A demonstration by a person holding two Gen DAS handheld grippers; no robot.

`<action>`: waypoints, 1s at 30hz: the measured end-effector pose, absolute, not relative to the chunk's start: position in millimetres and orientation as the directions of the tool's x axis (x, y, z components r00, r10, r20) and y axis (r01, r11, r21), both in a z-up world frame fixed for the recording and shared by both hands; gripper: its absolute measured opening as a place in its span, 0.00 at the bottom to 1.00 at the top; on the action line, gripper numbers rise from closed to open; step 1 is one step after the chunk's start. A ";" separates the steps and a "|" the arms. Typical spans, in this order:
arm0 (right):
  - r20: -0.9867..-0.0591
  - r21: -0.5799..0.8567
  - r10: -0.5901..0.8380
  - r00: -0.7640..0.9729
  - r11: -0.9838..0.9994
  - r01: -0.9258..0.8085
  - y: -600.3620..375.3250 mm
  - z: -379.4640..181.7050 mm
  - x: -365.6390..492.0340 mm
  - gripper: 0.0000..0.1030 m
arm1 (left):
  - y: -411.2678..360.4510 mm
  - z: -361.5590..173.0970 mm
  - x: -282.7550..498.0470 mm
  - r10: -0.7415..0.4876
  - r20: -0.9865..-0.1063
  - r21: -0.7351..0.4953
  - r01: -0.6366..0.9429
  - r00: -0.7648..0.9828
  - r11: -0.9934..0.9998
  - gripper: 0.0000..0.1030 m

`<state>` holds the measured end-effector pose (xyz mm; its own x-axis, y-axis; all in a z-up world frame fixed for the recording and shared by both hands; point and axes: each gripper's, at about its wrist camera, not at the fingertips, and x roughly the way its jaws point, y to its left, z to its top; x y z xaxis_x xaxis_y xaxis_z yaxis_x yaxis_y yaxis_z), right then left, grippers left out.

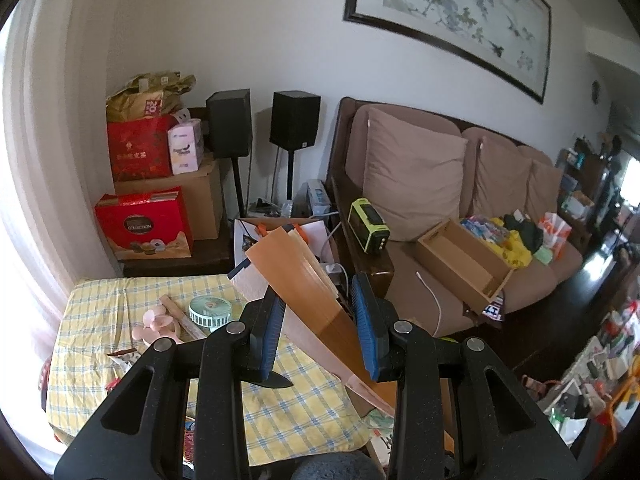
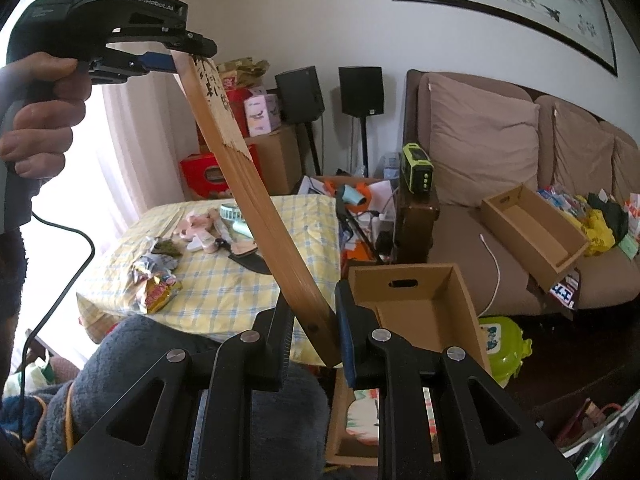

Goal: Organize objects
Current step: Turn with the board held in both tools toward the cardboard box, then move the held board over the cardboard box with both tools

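- Gripping the pivot end of a folded wooden fan [image 2: 276, 236], the right gripper [image 2: 314, 332] is pinching the slats between its pads, jaws closed on the wood just past the rivet.
- Running up and to the left from that grip, the fan's long axis is tilting toward the left gripper [image 2: 176, 62], which is clamping the paper-leaf end high in the right wrist view; a bare hand [image 2: 40, 108] is squeezing its handle.
- Showing the same hold from the other end, the left wrist view has the fan [image 1: 304, 280] passing diagonally between the left gripper's [image 1: 320, 324] blue pads, jaws closed on it, so the fan is hanging in the air between both grippers, above the near edge of the table [image 1: 100, 304].
- Sitting just right of the right gripper, an open cardboard box [image 2: 420, 300] with a handle slot is the nearest container; by my reading the fan's length would have to turn to lie along it, and the right gripper is the nearer one.
- Lying farther back on the checked cloth are a green mini fan [image 1: 210, 310], a pink fan [image 1: 154, 322] and snack wrappers [image 2: 156, 276].
- Resting beyond on the sofa [image 1: 420, 168] is a second cardboard box [image 1: 464, 264].
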<state>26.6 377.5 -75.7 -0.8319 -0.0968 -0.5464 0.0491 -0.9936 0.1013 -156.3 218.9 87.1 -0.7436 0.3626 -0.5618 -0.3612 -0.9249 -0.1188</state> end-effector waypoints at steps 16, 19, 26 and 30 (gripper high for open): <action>-0.572 0.120 -0.074 -0.817 -0.993 0.005 398.1 -83.0 25.3 0.19 | 244.8 76.0 -161.2 0.374 -0.574 -0.120 -0.377 -0.728 -0.919 0.30; -0.576 0.124 -0.072 -0.814 -0.992 0.000 401.6 -84.2 25.0 0.19 | 247.8 74.3 -161.7 0.374 -0.577 -0.121 -0.377 -0.726 -0.918 0.30; -0.584 0.132 -0.068 -0.809 -0.991 -0.012 407.9 -85.7 26.1 0.19 | 254.7 70.3 -162.5 0.378 -0.585 -0.124 -0.381 -0.718 -0.916 0.30; -0.583 0.133 -0.064 -0.810 -0.991 -0.018 411.6 -84.4 28.1 0.19 | 257.7 70.4 -160.5 0.384 -0.582 -0.129 -0.385 -0.717 -0.914 0.30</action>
